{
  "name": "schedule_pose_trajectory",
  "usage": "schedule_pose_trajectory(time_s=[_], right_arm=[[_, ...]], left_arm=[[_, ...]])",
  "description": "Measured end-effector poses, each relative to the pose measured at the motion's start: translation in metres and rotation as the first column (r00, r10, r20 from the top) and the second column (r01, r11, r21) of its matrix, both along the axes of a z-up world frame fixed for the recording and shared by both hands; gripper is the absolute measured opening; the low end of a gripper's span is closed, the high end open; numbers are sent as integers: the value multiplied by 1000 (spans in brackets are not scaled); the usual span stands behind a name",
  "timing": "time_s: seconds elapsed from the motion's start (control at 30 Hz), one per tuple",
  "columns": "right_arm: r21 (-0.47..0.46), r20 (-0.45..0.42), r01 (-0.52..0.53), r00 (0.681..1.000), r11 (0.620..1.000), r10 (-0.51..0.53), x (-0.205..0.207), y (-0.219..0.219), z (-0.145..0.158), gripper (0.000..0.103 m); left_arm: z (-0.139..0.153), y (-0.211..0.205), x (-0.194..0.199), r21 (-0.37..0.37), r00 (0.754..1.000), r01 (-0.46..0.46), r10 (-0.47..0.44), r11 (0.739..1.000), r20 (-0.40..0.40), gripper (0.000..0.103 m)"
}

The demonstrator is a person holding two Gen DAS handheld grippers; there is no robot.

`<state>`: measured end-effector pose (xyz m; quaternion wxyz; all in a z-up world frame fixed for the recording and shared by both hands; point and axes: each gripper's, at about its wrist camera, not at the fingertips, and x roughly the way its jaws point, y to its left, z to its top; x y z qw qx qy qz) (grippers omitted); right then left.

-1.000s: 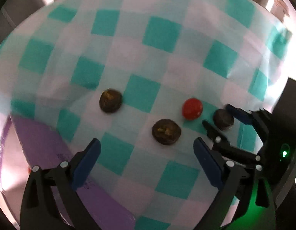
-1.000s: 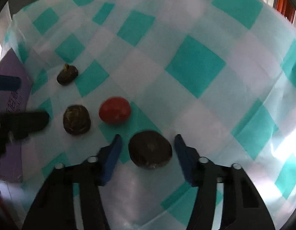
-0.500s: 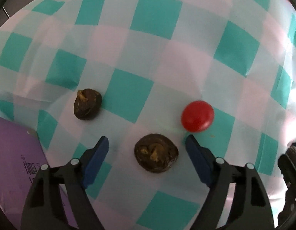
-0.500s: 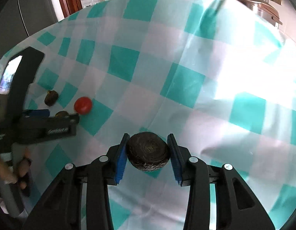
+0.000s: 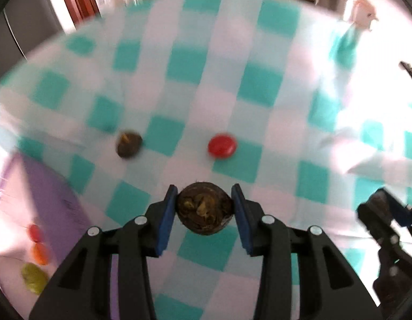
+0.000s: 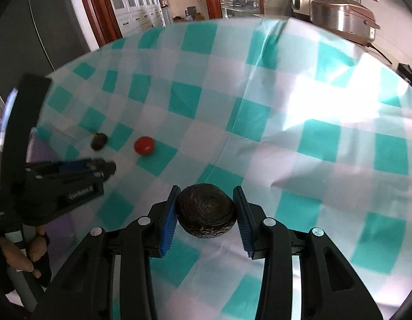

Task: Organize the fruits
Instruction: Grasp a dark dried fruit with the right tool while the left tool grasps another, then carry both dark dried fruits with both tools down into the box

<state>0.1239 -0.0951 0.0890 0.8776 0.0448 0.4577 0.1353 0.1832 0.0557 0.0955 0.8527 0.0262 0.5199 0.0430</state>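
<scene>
While a teal-and-white checked cloth [image 6: 259, 122] covers the whole table, a purple board [image 5: 48, 200] lies at its left edge with three small fruits on it, red, orange and green [image 5: 34, 277]. Beyond the far edge, a steel cooker [image 6: 342, 18] stands on a counter.

The right gripper [image 6: 206, 213] has its blue pads pressed on both sides of a dark round fruit [image 6: 206, 214], held clear above the cloth. The left gripper [image 5: 204, 210] has just been closing, and its pads now clamp a second dark, wrinkled fruit [image 5: 204, 212] with yellowish marks on top. A person's fingers [image 6: 32, 248] wrap the left gripper's handle.

Still resting on the cloth are a red tomato [image 5: 222, 146] and, well apart to its left, a smaller dark fruit [image 5: 128, 144] near the purple board.
</scene>
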Motion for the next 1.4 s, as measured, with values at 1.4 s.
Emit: schedule_pose_trajectory(time_s=[1.4], right_arm=[[-82,237,-418,874,905,425,-195,91,165,40]], left_arm=[[152,103,-245,3,916,-343,334,939,223,42]])
